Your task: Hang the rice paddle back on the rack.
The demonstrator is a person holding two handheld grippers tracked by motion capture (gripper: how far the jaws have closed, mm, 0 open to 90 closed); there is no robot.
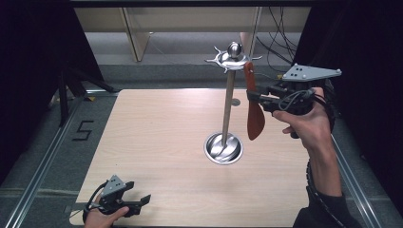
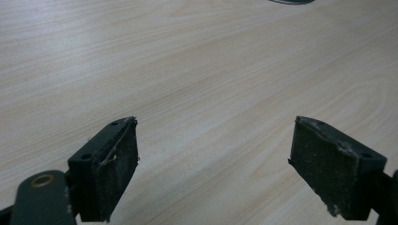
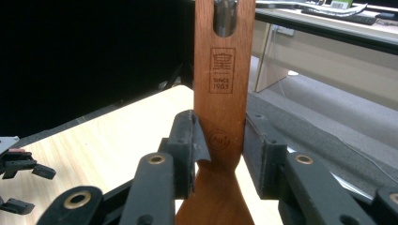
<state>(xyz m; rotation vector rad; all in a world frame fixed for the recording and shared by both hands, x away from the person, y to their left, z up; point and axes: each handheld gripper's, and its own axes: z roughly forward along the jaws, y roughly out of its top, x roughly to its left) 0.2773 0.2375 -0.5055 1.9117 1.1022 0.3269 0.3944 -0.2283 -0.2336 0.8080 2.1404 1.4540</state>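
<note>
spatula [image 3: 220,93]: reddish-brown wood, hangs blade-down from a hook of the metal rack [image 1: 228,107]
right gripper [image 3: 219,150]: pinching spatula handle
left gripper [image 2: 213,164]: spread, low over table [image 1: 157,142]
right gripper view: stamped logo, slot on hook

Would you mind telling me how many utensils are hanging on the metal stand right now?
1: a wooden spatula hangs from a hook on the right side of the stand, with the right gripper closed on its handle. The other hooks look empty.
</note>
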